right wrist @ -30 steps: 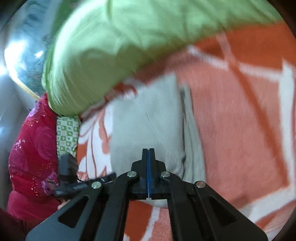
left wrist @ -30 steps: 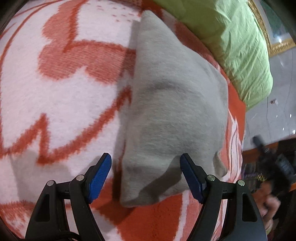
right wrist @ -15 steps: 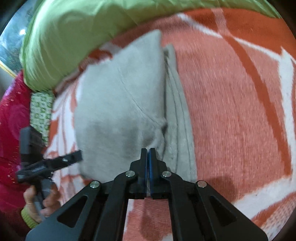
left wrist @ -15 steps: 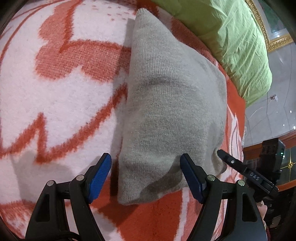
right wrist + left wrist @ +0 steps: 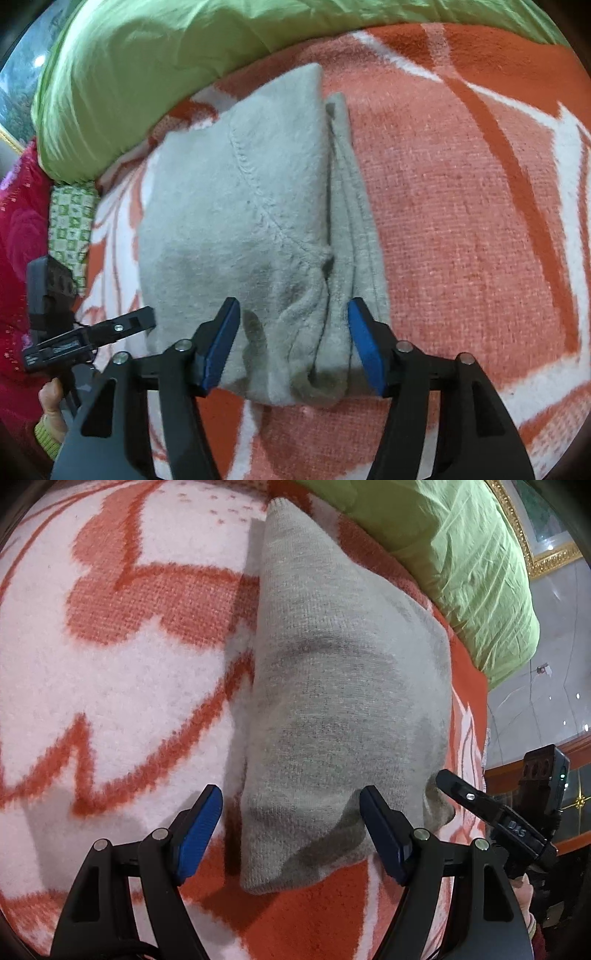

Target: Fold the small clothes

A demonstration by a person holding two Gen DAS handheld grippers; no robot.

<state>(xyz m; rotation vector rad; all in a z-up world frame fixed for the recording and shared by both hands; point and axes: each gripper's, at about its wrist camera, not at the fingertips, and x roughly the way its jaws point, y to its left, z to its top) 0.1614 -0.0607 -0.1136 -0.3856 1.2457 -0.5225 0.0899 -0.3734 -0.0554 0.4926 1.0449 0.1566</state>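
The right gripper (image 5: pixel 293 341) has dropped and its jaws have just been opening, the folded grey knitted garment (image 5: pixel 240 221) loose between them on the orange-and-white blanket (image 5: pixel 461 221). The left gripper (image 5: pixel 291 830) gapes wide over the garment's near corner.

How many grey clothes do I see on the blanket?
1. The folded grey garment lies on the orange and white blanket, just below the green pillow. Its layers are stacked, so a second piece could be hidden inside; I cannot tell.
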